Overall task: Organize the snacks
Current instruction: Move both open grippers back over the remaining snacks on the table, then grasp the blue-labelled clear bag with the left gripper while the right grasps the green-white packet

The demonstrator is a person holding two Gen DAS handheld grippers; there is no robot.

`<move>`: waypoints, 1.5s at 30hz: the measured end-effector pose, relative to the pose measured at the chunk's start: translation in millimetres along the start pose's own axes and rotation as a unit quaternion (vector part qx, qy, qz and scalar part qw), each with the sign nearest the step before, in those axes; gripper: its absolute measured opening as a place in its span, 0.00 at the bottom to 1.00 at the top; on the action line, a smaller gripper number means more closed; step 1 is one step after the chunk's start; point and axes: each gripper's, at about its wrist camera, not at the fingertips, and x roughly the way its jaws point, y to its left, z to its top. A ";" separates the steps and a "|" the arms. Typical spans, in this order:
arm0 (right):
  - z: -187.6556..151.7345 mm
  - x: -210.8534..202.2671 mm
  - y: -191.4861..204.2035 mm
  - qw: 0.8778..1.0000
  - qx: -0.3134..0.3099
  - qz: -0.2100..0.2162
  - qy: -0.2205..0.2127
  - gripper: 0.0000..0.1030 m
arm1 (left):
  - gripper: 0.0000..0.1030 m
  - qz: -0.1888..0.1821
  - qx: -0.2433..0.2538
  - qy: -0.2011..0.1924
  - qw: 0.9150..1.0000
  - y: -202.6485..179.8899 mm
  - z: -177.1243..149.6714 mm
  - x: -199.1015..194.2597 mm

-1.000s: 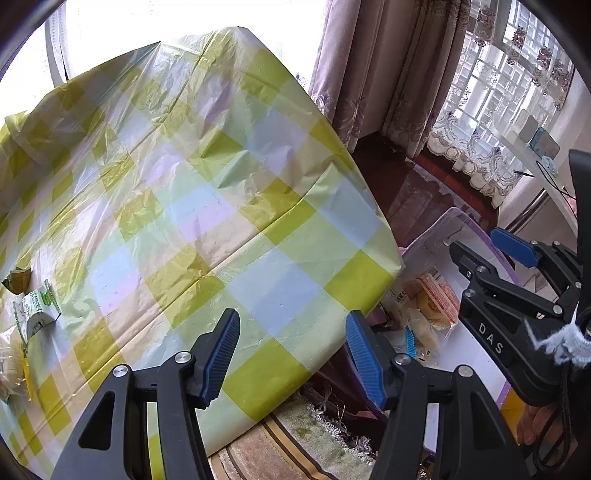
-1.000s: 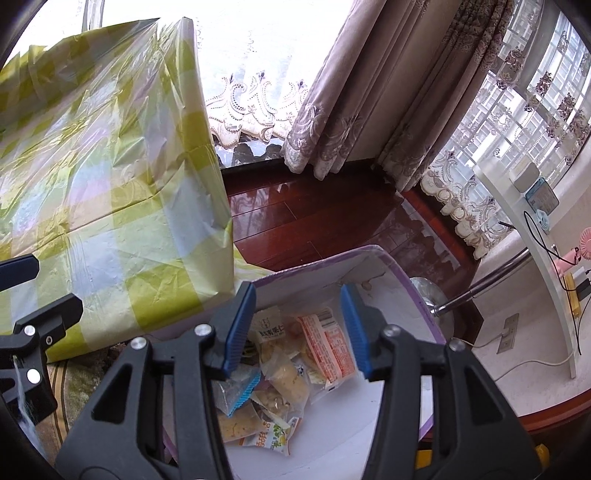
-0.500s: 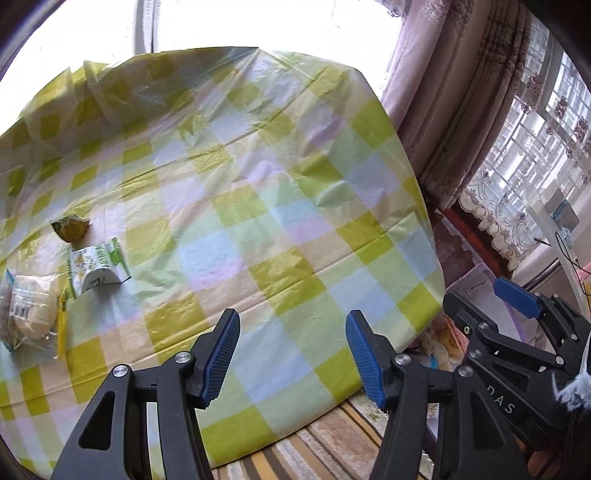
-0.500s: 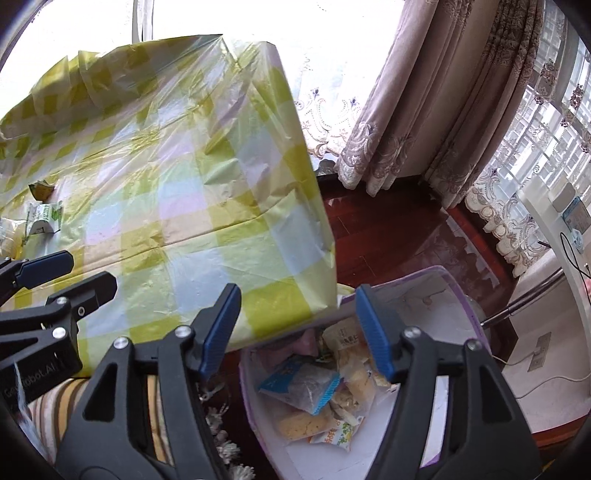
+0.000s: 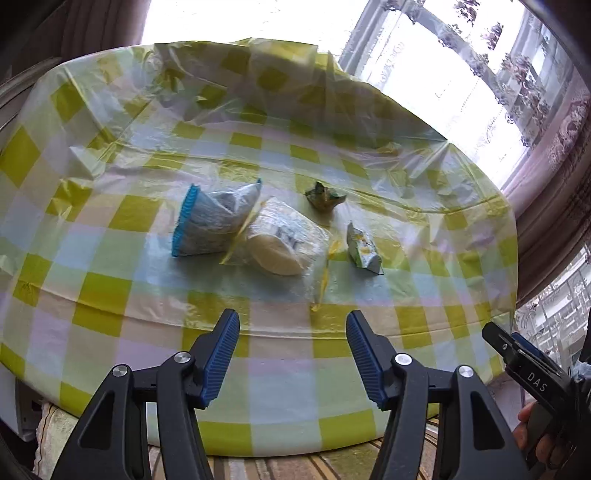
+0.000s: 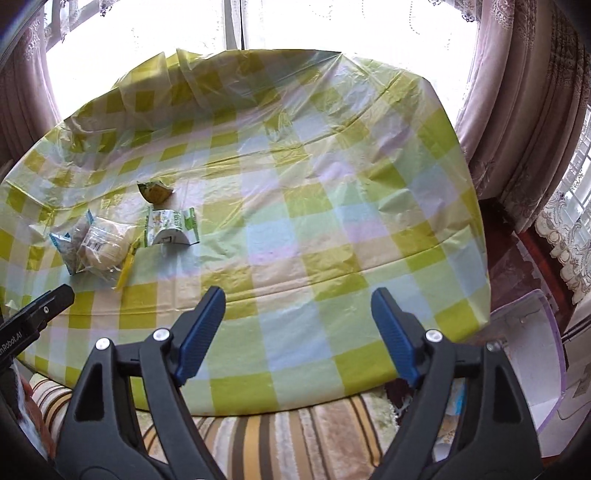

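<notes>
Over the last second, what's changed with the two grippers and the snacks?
Both views swung from the purple-rimmed bin on the floor to the table. The right hand-held gripper is empty, jaws opening wider. The left hand-held gripper stayed half open and empty. The four snack packets remain on the checked cloth.

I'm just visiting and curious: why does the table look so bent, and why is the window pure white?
Left wrist view: the fisheye lens bows the checked tablecloth into a dome; the window is blown out white.
Right wrist view: same curving and washed-out window; glare sheens the plastic cloth; the snack packets stay fairly sharp.
</notes>
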 end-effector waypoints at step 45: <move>53.1 141.5 127.2 0.992 -0.088 0.082 0.035 0.45 | 0.38 -0.028 0.004 0.016 0.999 74.8 72.3 102.5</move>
